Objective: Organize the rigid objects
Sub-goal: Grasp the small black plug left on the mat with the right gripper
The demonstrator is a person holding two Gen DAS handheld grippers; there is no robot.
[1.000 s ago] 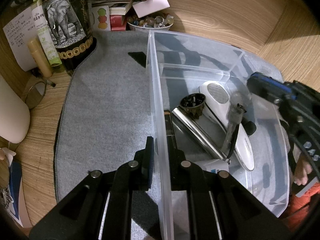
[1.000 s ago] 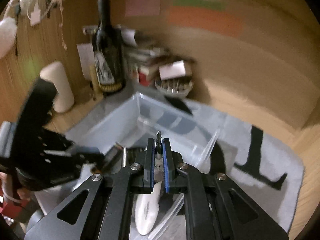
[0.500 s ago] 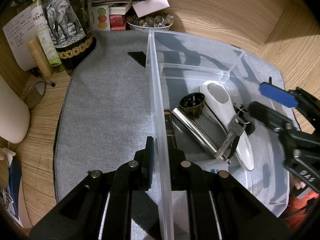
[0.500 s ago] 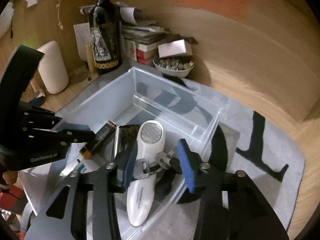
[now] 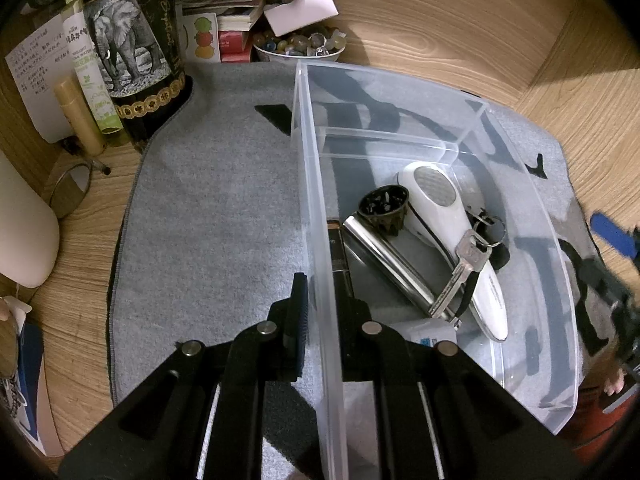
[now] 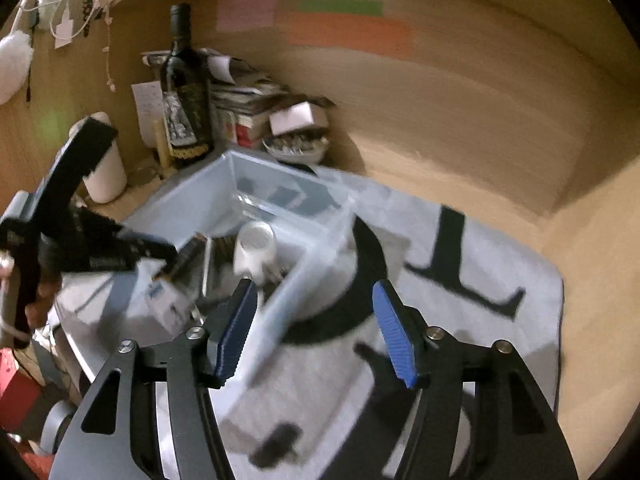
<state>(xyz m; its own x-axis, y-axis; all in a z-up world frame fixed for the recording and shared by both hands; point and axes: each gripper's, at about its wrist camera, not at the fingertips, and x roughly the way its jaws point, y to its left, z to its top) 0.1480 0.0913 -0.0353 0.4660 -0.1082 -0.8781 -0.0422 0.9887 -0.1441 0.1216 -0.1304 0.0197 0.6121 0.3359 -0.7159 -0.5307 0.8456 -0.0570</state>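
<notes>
The right claw (image 6: 320,328), now spread wide and empty, has dropped the keys (image 5: 466,266) into the clear bin (image 5: 316,200), whose wall the left claw (image 5: 324,304) pinches.

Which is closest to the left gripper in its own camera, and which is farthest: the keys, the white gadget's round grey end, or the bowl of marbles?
From the left gripper, which grips the clear bin's wall:
1. Keys: inside the bin, just right of the fingers.
2. White gadget's round grey end: deeper in the bin, beyond the keys.
3. Bowl of marbles: behind the bin, by the books.
</notes>
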